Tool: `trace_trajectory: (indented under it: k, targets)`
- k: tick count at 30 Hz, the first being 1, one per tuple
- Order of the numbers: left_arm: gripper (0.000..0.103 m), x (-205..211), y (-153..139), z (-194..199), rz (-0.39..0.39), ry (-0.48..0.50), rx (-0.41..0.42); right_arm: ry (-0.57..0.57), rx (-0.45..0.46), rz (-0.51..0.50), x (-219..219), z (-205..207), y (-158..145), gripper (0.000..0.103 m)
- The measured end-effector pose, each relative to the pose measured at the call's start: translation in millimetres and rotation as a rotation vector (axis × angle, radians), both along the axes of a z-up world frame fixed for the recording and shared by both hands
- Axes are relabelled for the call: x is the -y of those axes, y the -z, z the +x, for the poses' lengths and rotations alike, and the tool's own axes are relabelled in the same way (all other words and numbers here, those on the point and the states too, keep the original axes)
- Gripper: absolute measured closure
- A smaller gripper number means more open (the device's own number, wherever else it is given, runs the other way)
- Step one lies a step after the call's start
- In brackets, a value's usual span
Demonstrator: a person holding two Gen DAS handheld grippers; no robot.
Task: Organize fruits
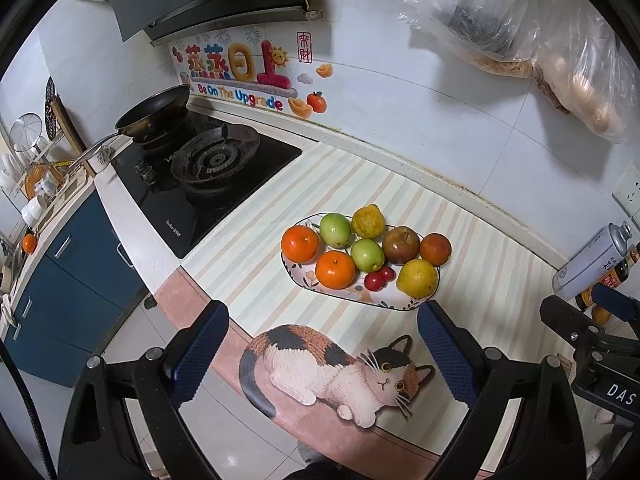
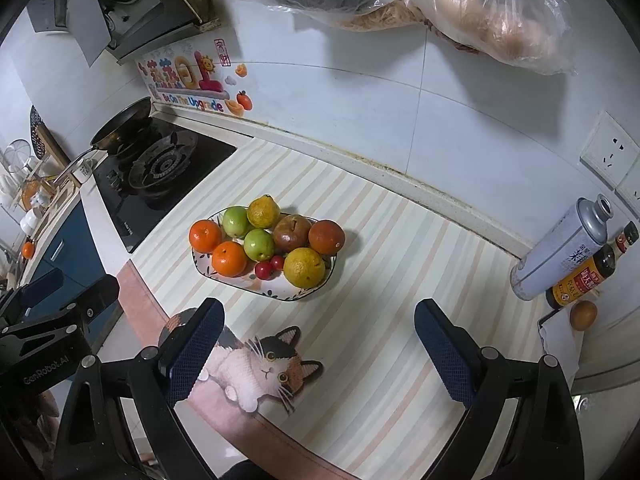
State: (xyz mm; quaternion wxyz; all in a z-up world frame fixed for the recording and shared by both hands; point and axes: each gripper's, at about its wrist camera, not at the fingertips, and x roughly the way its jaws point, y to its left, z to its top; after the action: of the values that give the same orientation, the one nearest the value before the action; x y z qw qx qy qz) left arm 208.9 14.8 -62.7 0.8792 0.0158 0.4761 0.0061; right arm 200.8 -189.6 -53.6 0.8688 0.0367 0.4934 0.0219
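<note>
Kitchen counter under a striped mat [image 1: 248,240] with a calico cat print [image 1: 336,368] along its near edge, lower centre of both views. White tiled wall behind; bright sticker [image 1: 240,76] in the upper left, clear plastic bags [image 1: 520,28] hanging in the upper right. Black gas hob [image 1: 208,172] at left centre, a dark pan [image 1: 156,112] on its far burner. Blue cabinet fronts [image 1: 72,280] in the lower left.

Right edge of the right wrist view: a pale metal can [image 2: 560,252], a dark sauce bottle [image 2: 588,276] just beside it, a brown egg [image 2: 583,314] near its base, a wall socket [image 2: 610,152] above. Bare striped mat lies between plate and bottles, and between plate and cat print.

Oval patterned plate [image 1: 384,302], mid-frame, heaped with fruit: two oranges [image 1: 335,269] on its left, two green apples [image 1: 368,255], two yellow citrus [image 1: 417,278], a brownish apple [image 1: 401,245], a dark red-orange fruit [image 1: 435,249] at its right, two small red cherries [image 1: 380,278] at the front.

Left gripper [image 1: 322,344] spread wide, nothing between its pads, short of the plate. Right gripper [image 2: 318,344] likewise splayed and bare.
</note>
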Motion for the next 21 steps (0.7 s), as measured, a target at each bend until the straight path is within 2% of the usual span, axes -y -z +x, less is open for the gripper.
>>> trace_trajectory:
  k: [21]
  targets:
    - [0.006, 5, -2, -10, -0.002, 0.005, 0.014, -0.016, 0.007, 0.007, 7, -1, -8, 0.005]
